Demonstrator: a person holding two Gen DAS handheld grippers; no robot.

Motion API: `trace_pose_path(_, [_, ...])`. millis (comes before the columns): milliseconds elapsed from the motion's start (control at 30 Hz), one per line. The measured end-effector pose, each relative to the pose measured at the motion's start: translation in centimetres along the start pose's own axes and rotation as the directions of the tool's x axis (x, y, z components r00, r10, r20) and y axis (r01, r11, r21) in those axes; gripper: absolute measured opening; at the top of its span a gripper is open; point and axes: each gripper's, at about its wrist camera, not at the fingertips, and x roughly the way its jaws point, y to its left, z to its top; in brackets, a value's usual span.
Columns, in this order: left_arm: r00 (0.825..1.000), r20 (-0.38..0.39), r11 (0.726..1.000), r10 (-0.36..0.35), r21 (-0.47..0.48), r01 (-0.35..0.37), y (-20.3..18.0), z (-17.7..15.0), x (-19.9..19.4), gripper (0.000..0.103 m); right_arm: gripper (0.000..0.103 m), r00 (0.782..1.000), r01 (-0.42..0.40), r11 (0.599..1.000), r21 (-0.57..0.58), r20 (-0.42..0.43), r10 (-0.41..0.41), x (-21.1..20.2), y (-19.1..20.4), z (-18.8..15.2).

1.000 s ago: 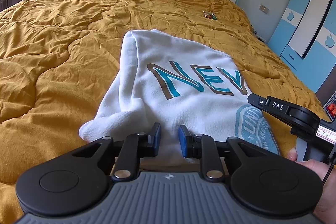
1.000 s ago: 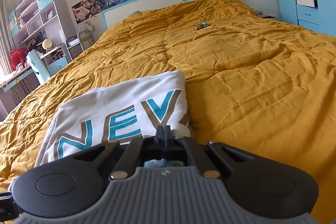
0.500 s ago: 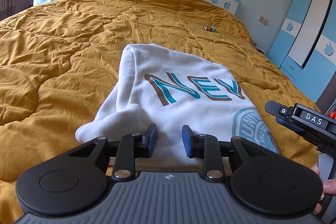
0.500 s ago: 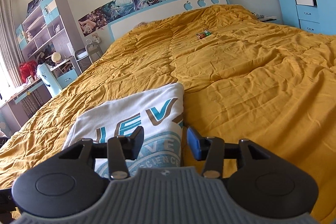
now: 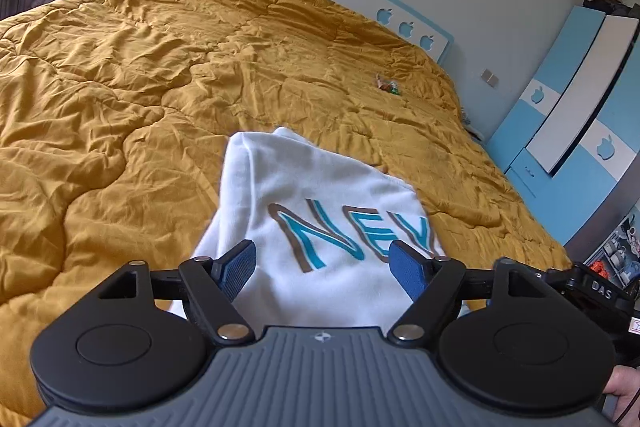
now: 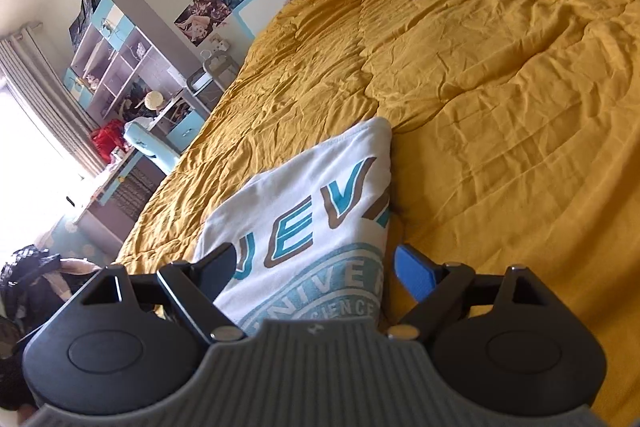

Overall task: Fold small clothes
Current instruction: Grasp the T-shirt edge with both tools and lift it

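Both our left tongs (image 5: 322, 263) and right tongs (image 6: 314, 269) gape wide, holding nothing. We should pinch the white shirt (image 5: 316, 211) by its near corners, low in the frame.

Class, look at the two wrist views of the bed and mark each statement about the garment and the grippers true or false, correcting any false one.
1. The left gripper is clamped on the white shirt. False: its jaws stand wide open, with the shirt lying between and beyond the blue pads.
2. The shirt lies on a mustard-yellow quilt. True.
3. The right gripper is open. True.
4. The shirt's lettering is red. False: it is teal with brown outlines.
5. A small colourful object lies on the quilt farther up the bed, apart from the shirt. True.
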Motion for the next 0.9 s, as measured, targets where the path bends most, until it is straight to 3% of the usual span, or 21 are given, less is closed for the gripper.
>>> trace_pose_path(67, [0.989, -0.129, 0.997, 0.071, -0.006, -0.072, 2.0, 1.7, 1.9, 0.085, 0.083, 0.996, -0.062, 0.995, 0.08, -0.061, 0.067, 0.8, -1.6, 0.7])
trace_pose_path(167, [0.972, -0.212, 0.994, 0.097, -0.029, -0.105, 5.7, 3.0, 4.2, 0.084, 0.083, 0.981, -0.092, 0.975, 0.202, -0.15, 0.124, 2.6, -4.1, 1.2])
trace_pose_path(200, [0.965, -0.255, 0.994, 0.064, -0.069, -0.084, 7.1, 3.2, 5.0, 0.084, 0.083, 0.975, -0.103, 0.967, 0.232, -0.168, 0.144, 3.2, -4.8, 1.2])
trace_pose_path(233, [0.955, -0.298, 0.991, -0.013, -0.132, -0.027, 8.8, 3.3, 5.8, 0.085, 0.083, 0.969, -0.121, 0.959, 0.255, -0.18, 0.17, 3.7, -5.4, 1.2])
trace_pose_path(300, [0.943, -0.31, 0.973, -0.122, -0.226, 0.052, 10.8, 3.4, 6.7, 0.086, 0.083, 0.948, -0.179, 0.933, 0.311, -0.198, 0.248, 4.8, -6.7, 1.4])
trace_pose_path(400, [0.905, -0.312, 0.915, -0.29, -0.367, 0.167, 13.3, 3.5, 8.5, 0.088, 0.082, 0.902, -0.248, 0.886, 0.392, -0.241, 0.358, 6.8, -8.0, 1.9])
trace_pose_path(500, [0.849, -0.306, 0.842, -0.43, -0.475, 0.256, 14.4, 3.4, 10.9, 0.088, 0.082, 0.848, -0.293, 0.83, 0.474, -0.271, 0.455, 9.3, -9.2, 2.2])
trace_pose_path(600, [0.82, -0.314, 0.811, -0.479, -0.515, 0.277, 13.7, 3.4, 12.9, 0.088, 0.082, 0.803, -0.315, 0.772, 0.552, -0.28, 0.527, 12.1, -9.8, 2.3])
trace_pose_path(700, [0.8, -0.313, 0.791, -0.511, -0.536, 0.295, 12.4, 3.3, 14.4, 0.085, 0.082, 0.769, -0.335, 0.771, 0.541, -0.315, 0.555, 13.9, -9.1, 2.4])
trace_pose_path(767, [0.785, -0.337, 0.783, -0.519, -0.555, 0.279, 11.5, 3.1, 15.2, 0.061, 0.076, 0.777, -0.327, 0.797, 0.509, -0.336, 0.533, 14.0, -8.5, 2.5])
trace_pose_path(833, [0.786, -0.382, 0.815, -0.487, -0.521, 0.252, 10.5, 3.2, 15.5, 0.046, 0.059, 0.806, -0.28, 0.842, 0.462, -0.364, 0.467, 13.8, -8.0, 2.6])
trace_pose_path(867, [0.79, -0.387, 0.83, -0.475, -0.495, 0.257, 10.1, 3.3, 15.3, 0.037, 0.044, 0.815, -0.256, 0.864, 0.433, -0.384, 0.434, 13.7, -7.8, 2.7])
trace_pose_path(900, [0.796, -0.382, 0.833, -0.469, -0.49, 0.255, 9.6, 3.4, 15.0, 0.035, 0.035, 0.82, -0.248, 0.884, 0.396, -0.401, 0.409, 13.6, -7.6, 2.9])
